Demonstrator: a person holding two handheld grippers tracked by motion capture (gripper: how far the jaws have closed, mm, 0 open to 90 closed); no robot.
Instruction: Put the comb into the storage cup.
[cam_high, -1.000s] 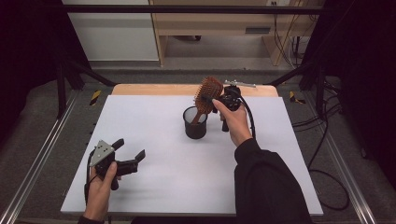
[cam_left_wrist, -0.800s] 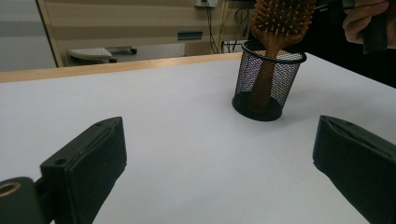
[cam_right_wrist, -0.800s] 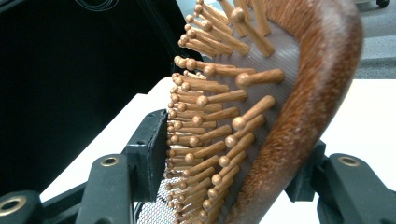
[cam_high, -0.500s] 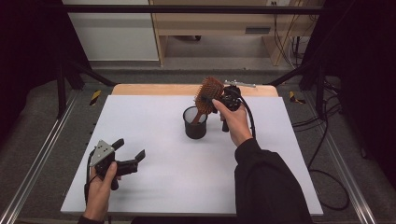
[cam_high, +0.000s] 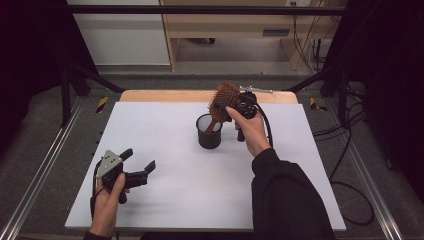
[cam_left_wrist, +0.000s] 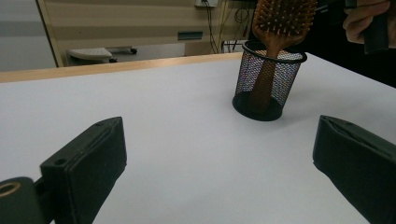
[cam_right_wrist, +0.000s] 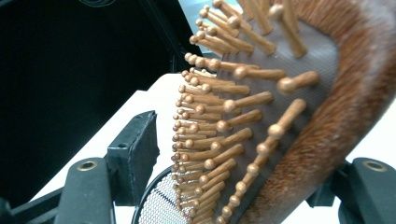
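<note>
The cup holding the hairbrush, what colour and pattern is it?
Black wire mesh cup, see-through; clearest in the left gripper view.

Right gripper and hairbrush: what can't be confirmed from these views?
- Jaw contact: in the right gripper view the hairbrush stands between the jaws of the right gripper, but its head hides the pads, so grip is unclear.
- Handle tip: in the left gripper view, the mesh cup blurs where the handle ends.
- Brush head top: cut off by the upper edge there.
</note>
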